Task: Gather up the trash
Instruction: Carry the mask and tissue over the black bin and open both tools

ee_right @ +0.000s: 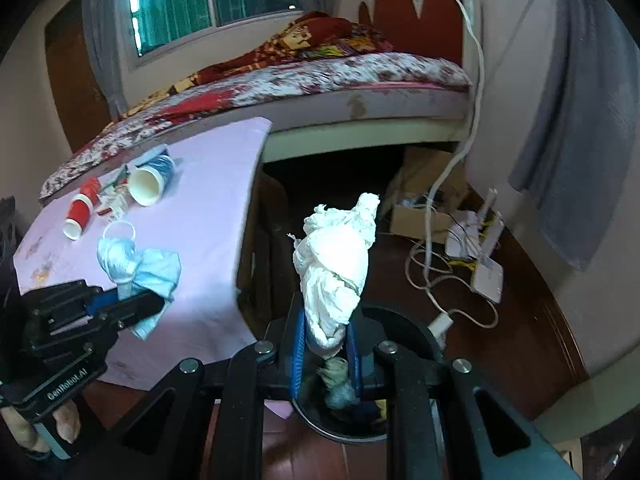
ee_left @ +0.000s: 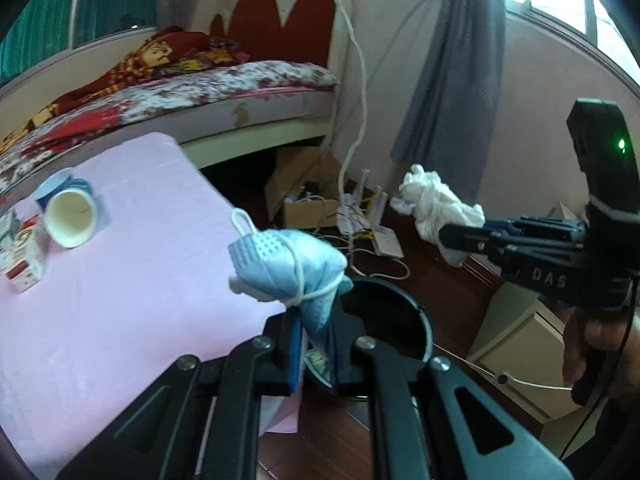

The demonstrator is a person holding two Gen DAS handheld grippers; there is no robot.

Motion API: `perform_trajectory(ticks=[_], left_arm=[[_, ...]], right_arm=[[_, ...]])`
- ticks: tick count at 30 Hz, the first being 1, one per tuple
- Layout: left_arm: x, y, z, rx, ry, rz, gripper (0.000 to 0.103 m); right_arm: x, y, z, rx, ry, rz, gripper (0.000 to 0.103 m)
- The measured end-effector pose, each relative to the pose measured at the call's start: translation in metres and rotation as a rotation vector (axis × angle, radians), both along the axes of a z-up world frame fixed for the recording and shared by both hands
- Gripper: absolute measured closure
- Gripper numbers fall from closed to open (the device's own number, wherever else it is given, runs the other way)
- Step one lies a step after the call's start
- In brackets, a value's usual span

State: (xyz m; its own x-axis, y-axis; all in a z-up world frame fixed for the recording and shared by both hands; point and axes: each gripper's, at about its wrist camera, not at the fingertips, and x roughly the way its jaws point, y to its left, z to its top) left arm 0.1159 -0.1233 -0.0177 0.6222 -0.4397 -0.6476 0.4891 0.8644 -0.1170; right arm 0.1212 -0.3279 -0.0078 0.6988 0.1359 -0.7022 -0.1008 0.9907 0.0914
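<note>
Gripping one face mask (ee_left: 286, 268), left jaws; right jaws clamp one tissue wad (ee_right: 334, 268).

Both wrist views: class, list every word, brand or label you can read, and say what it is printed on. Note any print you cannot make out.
"DAS": on the black body of the right gripper, seen in the left wrist view.
"GenRobot.AI": on the body of the left gripper, seen in the right wrist view.
Small carton on the pink table cover: red and white print, too blurred to read.
Blue paper cup: pattern only, no readable text.
</note>
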Motion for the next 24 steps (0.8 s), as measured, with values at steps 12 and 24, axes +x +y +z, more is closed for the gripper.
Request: perform_trajectory(ticks=[12, 24], left_arm=[[-0.013, -0.051, -0.033, 0.013, 0.088, -0.098, 0.091], [-0.001, -0.084, -0.088, 0.035, 0.196, -0.133, 0.091]], right_arm=[[-0.027, -0.05, -0.051, 0.004, 0.084, -0.043, 0.083], [-0.024, -0.068, -0.121, -0.017, 0.203, -0.033, 0.083]])
